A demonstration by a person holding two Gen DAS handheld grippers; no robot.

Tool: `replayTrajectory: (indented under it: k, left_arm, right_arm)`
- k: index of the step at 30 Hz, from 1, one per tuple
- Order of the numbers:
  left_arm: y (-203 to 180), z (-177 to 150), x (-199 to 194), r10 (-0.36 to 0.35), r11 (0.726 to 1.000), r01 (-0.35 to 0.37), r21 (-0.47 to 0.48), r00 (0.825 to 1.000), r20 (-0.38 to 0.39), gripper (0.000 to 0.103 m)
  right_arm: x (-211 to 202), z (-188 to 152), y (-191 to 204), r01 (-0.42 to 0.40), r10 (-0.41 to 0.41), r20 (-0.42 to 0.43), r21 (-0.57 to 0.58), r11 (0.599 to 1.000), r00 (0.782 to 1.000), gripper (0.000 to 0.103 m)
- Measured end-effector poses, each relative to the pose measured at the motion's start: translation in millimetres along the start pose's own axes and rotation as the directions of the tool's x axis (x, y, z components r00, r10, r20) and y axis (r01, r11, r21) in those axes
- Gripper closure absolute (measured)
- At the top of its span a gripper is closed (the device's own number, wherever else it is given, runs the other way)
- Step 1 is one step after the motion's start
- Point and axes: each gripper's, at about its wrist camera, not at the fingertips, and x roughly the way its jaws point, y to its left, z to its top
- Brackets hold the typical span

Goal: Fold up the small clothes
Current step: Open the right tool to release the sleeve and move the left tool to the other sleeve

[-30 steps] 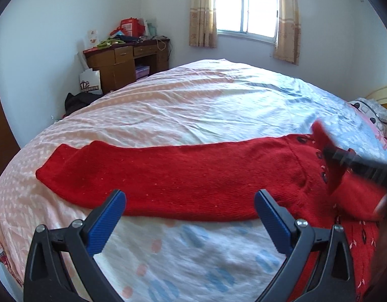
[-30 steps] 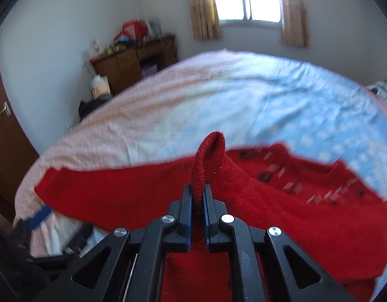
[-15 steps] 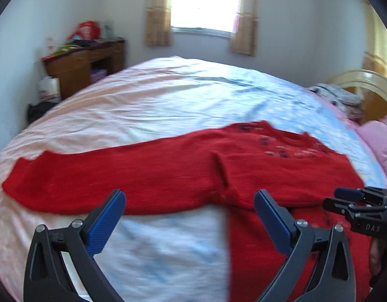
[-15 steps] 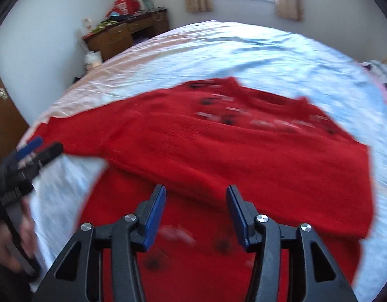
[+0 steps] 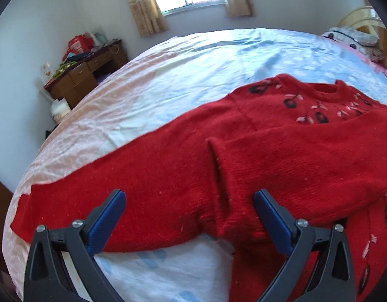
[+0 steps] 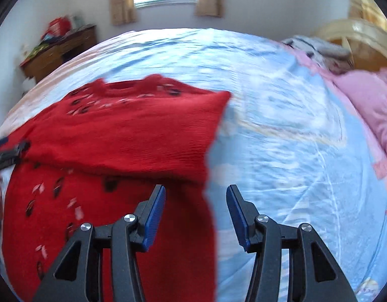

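Note:
A red knitted sweater [image 5: 281, 151] with black and pink embroidery lies flat on the bed. Its right sleeve is folded across the chest, with the cuff [image 5: 216, 156] ending near the left armpit. The left sleeve [image 5: 105, 183] stretches out straight to the left. My left gripper [image 5: 189, 216] is open and empty, just above the sleeve and armpit. In the right wrist view the sweater [image 6: 123, 138] fills the left half, and my right gripper [image 6: 196, 210] is open and empty over the sweater's right side edge. The left gripper's tip [image 6: 9, 151] shows at the left edge.
The bed [image 5: 218, 58] has a pale blue and pink patterned sheet. Pink bedding and a pillow [image 6: 369, 95] lie by the headboard on the right. A wooden desk [image 5: 85, 73] with clutter stands by the far wall, under a curtained window.
My right gripper has let go of the right sleeve after laying it across the chest, opened, and swung to the sweater's right edge. My left gripper has moved closer over the left sleeve.

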Motion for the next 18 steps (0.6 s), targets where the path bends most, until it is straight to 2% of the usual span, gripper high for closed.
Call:
replayTrajectory:
  k: [1,3,4,7,9,12,15,18]
  left_arm:
    - [2.1,-0.5,-2.6,-0.007,1.0,0.007,-0.008,1.0,0.007,0.0]
    - [2.9,0.0,-9.3,-0.044,0.999,0.044,-0.003,0.999,0.031,0.011]
    - [4.0,-0.8,-14.3,-0.068,0.998,0.068,0.0,0.997,0.047,0.013]
    - [2.1,-0.1,-23.1,-0.128,0.992,0.126,0.02,0.989,0.077,0.016]
    - [-2.9,3.6,-26.1,-0.154,0.988,0.151,0.039,0.983,0.098,0.028]
    - [-7.0,7.7,-27.3,-0.203,0.979,0.199,0.049,0.974,0.103,0.03]
    - [-4.6,12.3,-16.7,-0.184,0.983,0.184,0.015,0.98,0.078,0.03]
    - [8.9,10.2,-4.9,-0.179,0.981,0.181,-0.072,0.983,0.042,0.03]
  right_arm:
    - [3.1,1.2,-5.2,0.005,-0.005,-0.001,0.011,1.0,1.0,0.051]
    - [7.5,1.6,-10.5,-0.002,0.002,-0.005,0.028,1.0,1.0,0.055]
    - [8.7,1.4,-8.6,-0.016,0.016,-0.005,0.028,0.999,1.0,0.058]
    - [12.1,-4.6,4.6,-0.025,0.025,-0.006,-0.013,1.0,1.0,0.058]
    - [9.4,-11.3,12.0,-0.007,0.007,0.021,-0.03,1.0,1.0,0.058]
    - [8.3,-15.8,11.9,-0.007,0.008,0.039,-0.016,1.0,0.999,0.058]
    - [8.0,-19.8,6.9,-0.029,0.028,0.055,0.01,1.0,0.998,0.058]
    - [7.1,-23.8,8.8,-0.029,0.029,0.074,0.006,1.0,0.997,0.058]
